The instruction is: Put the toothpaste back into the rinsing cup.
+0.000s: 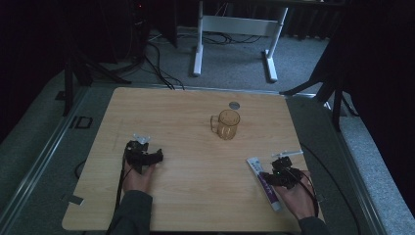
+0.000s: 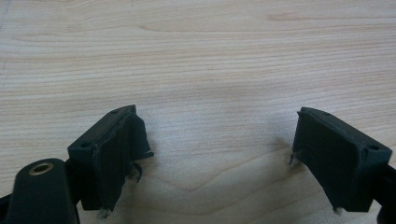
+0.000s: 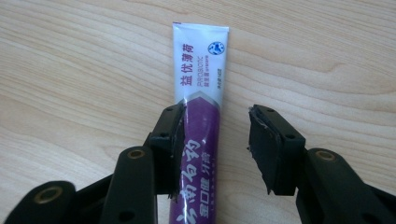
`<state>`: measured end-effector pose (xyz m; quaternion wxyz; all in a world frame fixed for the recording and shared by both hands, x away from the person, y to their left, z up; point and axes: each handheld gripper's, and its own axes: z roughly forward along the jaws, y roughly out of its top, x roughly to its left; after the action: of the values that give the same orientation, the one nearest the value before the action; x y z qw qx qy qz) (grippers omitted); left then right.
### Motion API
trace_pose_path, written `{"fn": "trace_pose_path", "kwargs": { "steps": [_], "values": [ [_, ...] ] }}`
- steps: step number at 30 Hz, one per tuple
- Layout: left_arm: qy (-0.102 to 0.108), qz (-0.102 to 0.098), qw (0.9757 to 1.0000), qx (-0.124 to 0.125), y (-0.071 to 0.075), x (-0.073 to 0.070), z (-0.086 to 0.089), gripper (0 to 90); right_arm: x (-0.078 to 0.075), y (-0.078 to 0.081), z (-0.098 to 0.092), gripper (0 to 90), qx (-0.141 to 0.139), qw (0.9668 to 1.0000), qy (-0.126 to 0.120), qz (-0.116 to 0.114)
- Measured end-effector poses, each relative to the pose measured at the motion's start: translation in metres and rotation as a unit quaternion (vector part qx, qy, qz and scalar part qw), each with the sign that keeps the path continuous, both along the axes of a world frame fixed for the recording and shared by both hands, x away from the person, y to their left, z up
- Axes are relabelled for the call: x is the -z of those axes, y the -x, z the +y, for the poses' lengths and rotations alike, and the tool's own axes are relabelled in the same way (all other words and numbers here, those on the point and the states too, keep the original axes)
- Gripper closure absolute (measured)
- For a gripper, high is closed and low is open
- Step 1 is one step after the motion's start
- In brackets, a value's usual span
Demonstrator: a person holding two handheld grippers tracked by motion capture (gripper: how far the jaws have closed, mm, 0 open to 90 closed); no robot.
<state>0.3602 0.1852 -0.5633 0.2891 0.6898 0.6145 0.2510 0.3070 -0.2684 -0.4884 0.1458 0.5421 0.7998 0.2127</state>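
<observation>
My right gripper [image 3: 215,140] is low in the right gripper view, jaws apart around the toothpaste tube [image 3: 200,116]. One jaw is at the tube's side; the other stands clear, so there is no grip. In the high view the tube [image 1: 264,182] lies at lower right of the table [image 1: 186,196]. My left gripper [image 2: 219,154] is wide open over bare wood.

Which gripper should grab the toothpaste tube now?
Right. The right gripper already straddles the tube, jaws not yet pressing it. The left gripper stands open over bare table, far across from the tube.
</observation>
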Motion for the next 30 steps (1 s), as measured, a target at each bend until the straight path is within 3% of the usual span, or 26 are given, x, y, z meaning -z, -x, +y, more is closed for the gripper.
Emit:
{"fn": "trace_pose_path", "kwargs": {
  "steps": [7, 19, 30],
  "values": [
    [0.000, 0.000, 1.0000, 0.000, 0.000, 0.000, 0.000, 14.6, -0.001, -0.001, -0.001, 55.9, -0.002, 0.9998, -0.015, 0.016],
    [0.000, 0.000, 1.0000, 0.000, 0.000, 0.000, 0.000, 14.6, 0.001, -0.003, 0.004, 57.0, -0.011, 0.9994, -0.001, 0.034],
    [0.000, 0.000, 1.0000, 0.000, 0.000, 0.000, 0.000, 14.6, 0.011, -0.003, 0.007, 57.0, -0.014, 0.9975, 0.016, 0.068]
  ]
}}
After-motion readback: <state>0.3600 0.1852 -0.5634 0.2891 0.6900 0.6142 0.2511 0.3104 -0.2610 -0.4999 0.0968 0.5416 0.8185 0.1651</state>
